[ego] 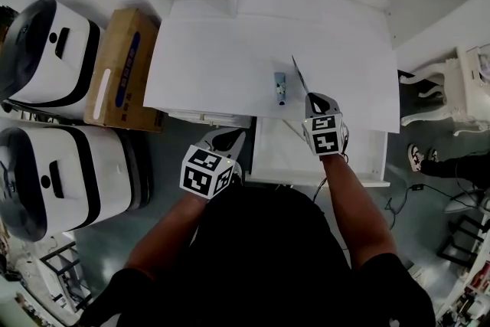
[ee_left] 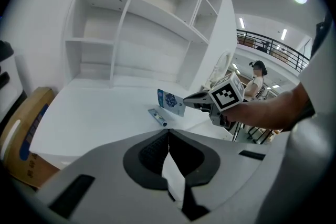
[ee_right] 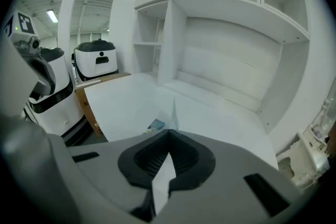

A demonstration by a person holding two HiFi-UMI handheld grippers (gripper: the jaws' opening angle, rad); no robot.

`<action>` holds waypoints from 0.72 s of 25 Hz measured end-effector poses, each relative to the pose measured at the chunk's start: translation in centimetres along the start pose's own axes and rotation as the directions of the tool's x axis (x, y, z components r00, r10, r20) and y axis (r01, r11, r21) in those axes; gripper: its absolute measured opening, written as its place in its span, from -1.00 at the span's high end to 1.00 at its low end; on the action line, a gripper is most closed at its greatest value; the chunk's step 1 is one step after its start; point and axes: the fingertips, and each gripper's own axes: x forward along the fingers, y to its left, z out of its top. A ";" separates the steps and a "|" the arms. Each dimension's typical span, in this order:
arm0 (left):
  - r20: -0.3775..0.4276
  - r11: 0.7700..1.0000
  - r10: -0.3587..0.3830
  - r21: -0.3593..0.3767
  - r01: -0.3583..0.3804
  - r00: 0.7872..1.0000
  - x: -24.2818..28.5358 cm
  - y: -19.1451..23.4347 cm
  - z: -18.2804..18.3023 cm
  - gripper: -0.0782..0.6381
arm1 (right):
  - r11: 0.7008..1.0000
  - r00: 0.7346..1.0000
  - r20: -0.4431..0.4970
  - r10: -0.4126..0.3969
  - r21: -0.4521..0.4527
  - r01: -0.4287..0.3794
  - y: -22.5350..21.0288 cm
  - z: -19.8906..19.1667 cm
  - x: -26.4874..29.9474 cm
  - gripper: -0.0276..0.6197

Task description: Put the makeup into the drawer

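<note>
The job is at its first item, as far as I can judge. The right tool (ego: 312, 97) is pressed together on a flat makeup packet (ee_left: 170, 101), pinching it by one edge. The packet sticks out ahead of the tool's tips, clear of the white worktop (ego: 214, 65).

The drawer (ego: 367, 161) is already pulled out. It sits below and behind that tool, toward the person, so the packet has not gone in yet.

A small tube (ego: 280, 88) lies on the worktop just to the left of the right tool's tips, apart from the packet. It looks like a second piece of makeup waiting its turn.

The left tool (ego: 230, 138) has its jaws together on nothing and hangs off the worktop's front edge, left of the drawer. What remains is lowering the packet into the drawer, letting go, then fetching the tube.
</note>
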 end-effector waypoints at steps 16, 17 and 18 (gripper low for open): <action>0.011 0.996 -0.067 0.054 0.066 0.998 1.4 -3.0 0.4 0.75 | 0.998 0.996 0.074 0.046 0.045 -0.050 1.3 -0.4 -9.2 0.83; 0.008 0.996 -0.070 0.059 0.070 0.997 1.5 -3.2 0.4 0.75 | 0.997 0.996 0.069 0.056 0.041 -0.058 1.5 -0.7 -9.6 0.83; 0.005 0.995 -0.074 0.064 0.073 0.997 1.5 -3.4 0.3 0.75 | 0.997 0.996 0.063 0.068 0.037 -0.070 1.9 -1.1 -10.1 0.83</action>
